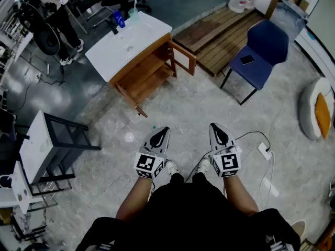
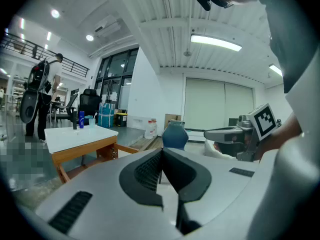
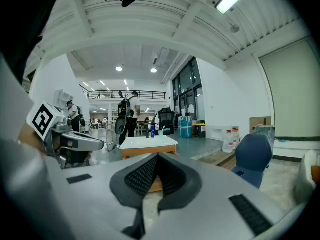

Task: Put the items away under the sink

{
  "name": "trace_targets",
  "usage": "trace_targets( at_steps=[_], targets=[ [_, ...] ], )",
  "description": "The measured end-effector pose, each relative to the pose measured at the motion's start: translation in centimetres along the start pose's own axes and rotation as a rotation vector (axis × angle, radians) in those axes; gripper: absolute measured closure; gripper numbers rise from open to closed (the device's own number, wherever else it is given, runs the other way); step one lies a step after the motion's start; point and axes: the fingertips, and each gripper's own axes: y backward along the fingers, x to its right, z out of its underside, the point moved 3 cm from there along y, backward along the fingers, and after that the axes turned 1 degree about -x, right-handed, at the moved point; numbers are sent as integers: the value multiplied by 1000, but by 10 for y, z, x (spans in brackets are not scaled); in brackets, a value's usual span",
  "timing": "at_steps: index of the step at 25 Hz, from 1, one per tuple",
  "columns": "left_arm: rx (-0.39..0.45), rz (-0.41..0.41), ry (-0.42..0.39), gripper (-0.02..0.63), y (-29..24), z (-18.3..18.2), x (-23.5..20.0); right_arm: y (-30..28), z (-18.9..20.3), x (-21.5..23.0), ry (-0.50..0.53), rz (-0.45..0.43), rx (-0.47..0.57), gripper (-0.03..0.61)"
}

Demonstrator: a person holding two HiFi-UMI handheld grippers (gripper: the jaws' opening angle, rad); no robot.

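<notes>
A sink cabinet with a white top (image 1: pixel 125 45) and wooden body stands on the far floor, its door (image 1: pixel 183 56) swung open. On the top stand a blue bottle (image 1: pixel 119 20), a pale cup (image 1: pixel 134 14) and a dark item (image 1: pixel 114 28). My left gripper (image 1: pixel 163 132) and right gripper (image 1: pixel 215 127) hang side by side over the floor, well short of the cabinet, both shut and holding nothing. The left gripper view shows the shut tips (image 2: pixel 161 152), the cabinet (image 2: pixel 80 134) and bottle (image 2: pixel 81 119). The right gripper view shows its shut tips (image 3: pixel 156 156) before the cabinet (image 3: pixel 149 143).
A blue chair (image 1: pixel 266 45) with a phone (image 1: pixel 246 59) on its seat stands right of a wooden pallet (image 1: pixel 220 29). A black-framed white table (image 1: pixel 39 145) is at the left. A power strip (image 1: pixel 263 150) lies by my right foot. A person (image 1: pixel 52 14) stands behind the cabinet.
</notes>
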Motion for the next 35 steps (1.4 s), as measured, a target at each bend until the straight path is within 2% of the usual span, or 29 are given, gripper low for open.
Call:
trace_targets(
  at_steps=[10, 23, 29, 35],
  targets=[
    [-8, -44, 8, 595, -5, -1, 6, 2, -1, 16, -24, -23, 29, 560],
    [2, -132, 18, 595, -34, -8, 33, 1, 0, 56, -38, -125, 46, 558],
    [4, -127, 53, 595, -56, -6, 10, -35, 1, 68, -71, -141, 28, 560],
    [18, -141, 63, 595, -85, -18, -38, -94, -13, 65, -51, -176, 14, 560]
  ],
)
